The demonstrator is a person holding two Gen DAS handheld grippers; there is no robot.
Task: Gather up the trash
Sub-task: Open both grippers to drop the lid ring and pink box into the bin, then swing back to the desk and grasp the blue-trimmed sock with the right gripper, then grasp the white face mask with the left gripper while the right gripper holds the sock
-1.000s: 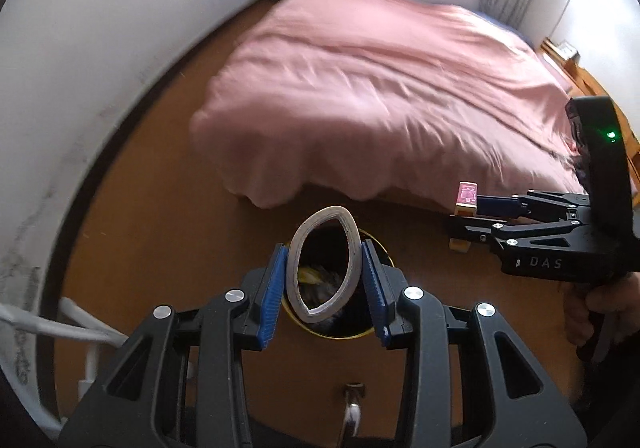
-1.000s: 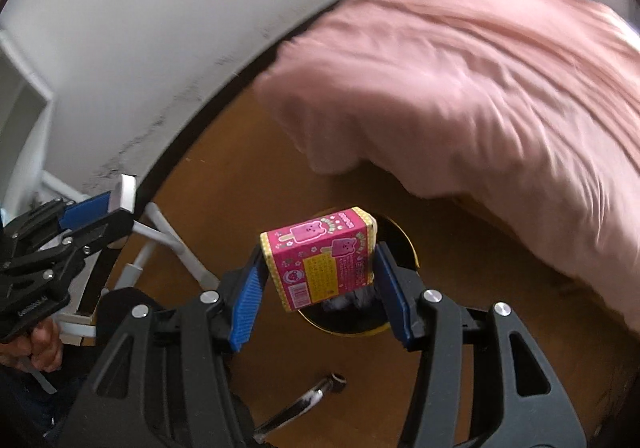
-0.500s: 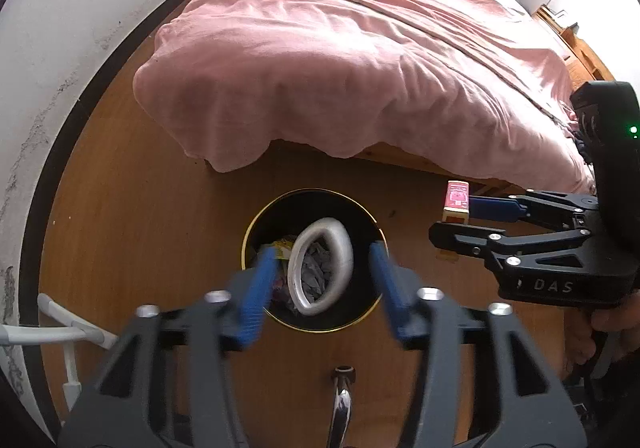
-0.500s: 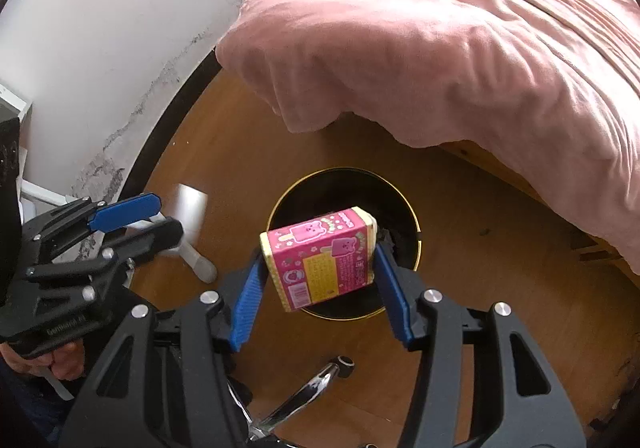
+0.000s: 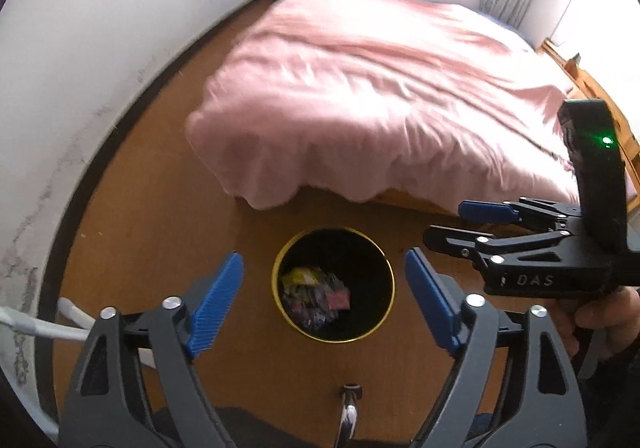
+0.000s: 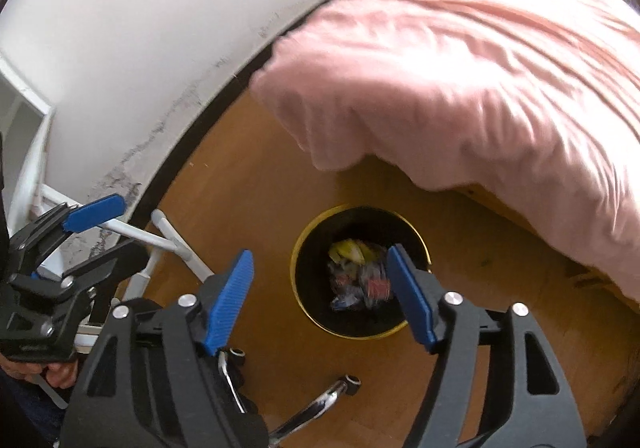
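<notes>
A black trash bin with a gold rim stands on the wooden floor below both grippers; it also shows in the right wrist view. Crumpled colourful trash lies at its bottom, seen also in the right wrist view. My left gripper is open and empty above the bin. My right gripper is open and empty above the bin too. In the left wrist view the right gripper reaches in from the right. In the right wrist view the left gripper is at the left.
A bed with a pink cover stands just behind the bin and shows in the right wrist view. A white wall runs along the left. White frame legs and chrome chair legs stand near the bin.
Both grippers opened. The white ring left my left gripper and the pink box left my right gripper; both dropped out of sight into the bin. The views tilted back up.
</notes>
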